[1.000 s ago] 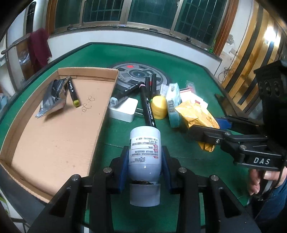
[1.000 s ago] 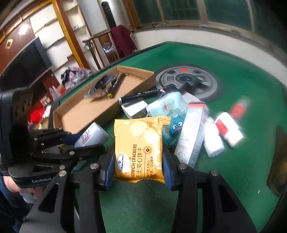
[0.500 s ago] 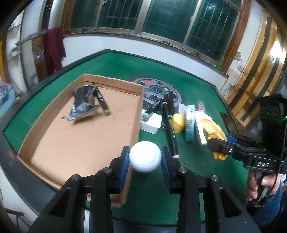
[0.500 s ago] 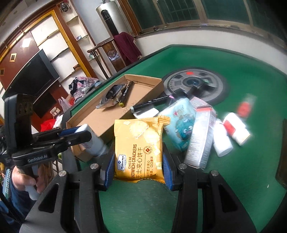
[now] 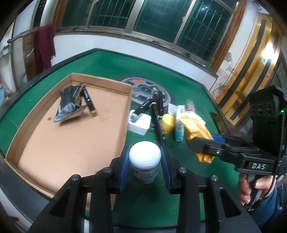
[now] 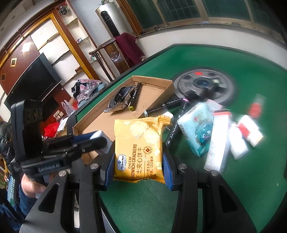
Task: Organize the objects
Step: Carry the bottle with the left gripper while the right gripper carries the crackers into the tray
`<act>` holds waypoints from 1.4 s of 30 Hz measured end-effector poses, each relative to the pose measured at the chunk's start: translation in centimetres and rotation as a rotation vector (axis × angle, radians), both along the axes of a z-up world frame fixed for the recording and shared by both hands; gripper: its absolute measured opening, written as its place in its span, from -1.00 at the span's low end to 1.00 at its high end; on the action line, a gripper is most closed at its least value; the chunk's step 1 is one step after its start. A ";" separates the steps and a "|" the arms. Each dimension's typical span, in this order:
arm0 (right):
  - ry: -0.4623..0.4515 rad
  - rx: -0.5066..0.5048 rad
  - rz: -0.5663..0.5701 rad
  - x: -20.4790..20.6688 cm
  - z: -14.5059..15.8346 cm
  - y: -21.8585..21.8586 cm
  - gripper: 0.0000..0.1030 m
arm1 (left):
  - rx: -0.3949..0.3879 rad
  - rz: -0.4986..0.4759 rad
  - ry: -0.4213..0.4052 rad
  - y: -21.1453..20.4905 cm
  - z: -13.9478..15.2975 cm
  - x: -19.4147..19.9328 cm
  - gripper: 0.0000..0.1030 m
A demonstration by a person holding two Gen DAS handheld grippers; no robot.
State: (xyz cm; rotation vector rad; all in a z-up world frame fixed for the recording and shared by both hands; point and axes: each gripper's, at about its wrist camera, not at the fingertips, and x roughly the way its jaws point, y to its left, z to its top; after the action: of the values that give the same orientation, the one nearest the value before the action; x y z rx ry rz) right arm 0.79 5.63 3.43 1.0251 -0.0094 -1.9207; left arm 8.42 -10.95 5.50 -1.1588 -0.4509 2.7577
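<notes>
The white bottle (image 5: 145,162) sits clamped between the blue pads of the left gripper (image 5: 145,165), held above the green felt table (image 5: 111,61), just beside the near right corner of the cardboard tray (image 5: 68,143). Its rounded white end faces the camera and its labelled body runs away and downward toward the felt, so its long axis lies roughly along the fingers. The yellow cracker packet (image 6: 139,148) is pinched flat between the pads of the right gripper (image 6: 139,159), its long side running away from the camera toward the tray, its torn top at the far end, its printed face up.

Inside the tray, at its far end, lie a black foil pouch (image 5: 69,105) and a black marker with a yellow cap (image 5: 89,102), touching. On the felt right of the tray lie a white block (image 5: 140,123), black markers (image 5: 158,123), a yellow round thing (image 5: 168,121), a light blue pack (image 6: 198,129) and white boxes (image 6: 218,141). Beyond the tray a grey dial (image 5: 147,89) sits in the table's middle. Dark barred windows (image 5: 161,16) line the far wall, and a dark red cloth (image 5: 44,47) hangs left of the tray's far end.
</notes>
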 end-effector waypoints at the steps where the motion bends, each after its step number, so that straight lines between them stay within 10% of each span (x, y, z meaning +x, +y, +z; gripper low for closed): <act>1: -0.001 -0.002 -0.004 0.0 0.1 0.1 -0.18 | 0.006 -0.005 0.003 0.1 0.2 0.1 -0.42; 8: 0.027 -0.006 -0.010 -0.2 1.8 0.0 -0.18 | 0.112 -0.013 0.043 -3.1 4.0 1.8 -0.42; 15: 0.048 0.006 0.022 -0.4 3.2 -3.0 -0.18 | 0.029 0.085 0.024 -8.8 6.5 2.7 -0.42; 42: -0.048 0.240 -0.068 -10.6 -2.3 -17.8 -0.18 | 0.003 0.159 -0.180 -17.6 -0.8 -8.5 -0.42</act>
State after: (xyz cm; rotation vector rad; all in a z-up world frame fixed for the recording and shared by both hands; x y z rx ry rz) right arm -9.80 -12.16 1.13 1.2440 0.1648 -1.9921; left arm -0.11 -28.54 4.70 -1.4362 -0.5906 2.7925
